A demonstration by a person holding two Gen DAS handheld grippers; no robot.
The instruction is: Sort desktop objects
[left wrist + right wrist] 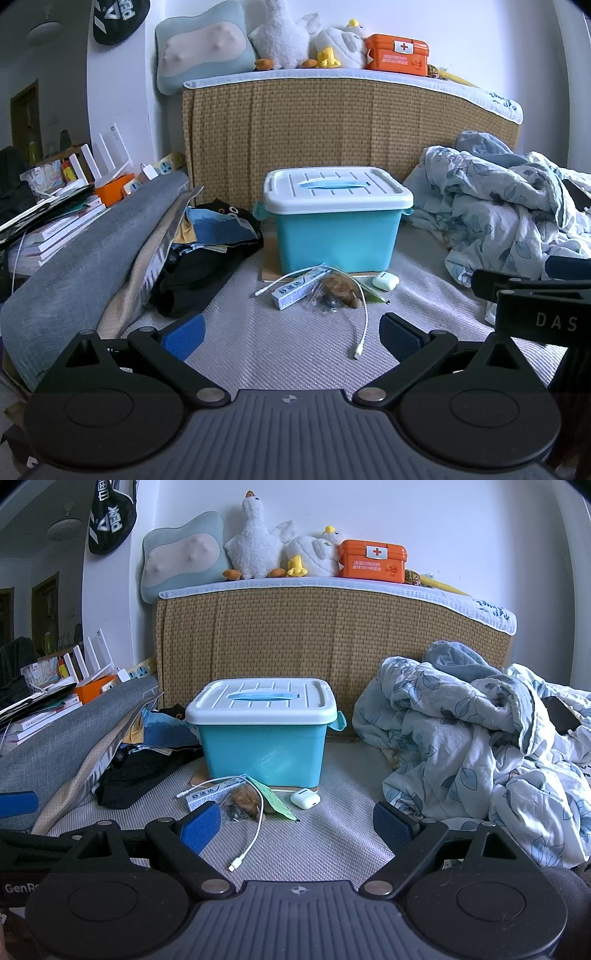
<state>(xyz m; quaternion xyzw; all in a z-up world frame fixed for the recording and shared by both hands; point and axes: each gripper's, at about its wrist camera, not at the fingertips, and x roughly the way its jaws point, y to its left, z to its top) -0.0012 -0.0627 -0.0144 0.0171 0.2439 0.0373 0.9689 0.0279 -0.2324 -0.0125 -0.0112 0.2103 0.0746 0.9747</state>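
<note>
Teal plastic storage box with ribbed white lid and blue carry handle, closed, set on a thin board in the middle of the bed, against a woven straw-coloured headboard mat. Just in front of the box, a small heap: white charging cable looping toward the camera; slim blue-and-white carton; clear crinkled bag holding a brown furry item; flat green packet; glossy rounded white earbud case slightly apart at the right. Beneath all, a pale grey textured bedsheet. Left gripper open, blue ribbed pads spread wide, nothing between them, aimed at the heap. Right gripper likewise open and empty, cable end lying between its fingers. To the right, rumpled leaf-print quilt; to the left, grey rolled bolster and dark folded clothes. On the ledge above, plush ducks and an orange first-aid box
</note>
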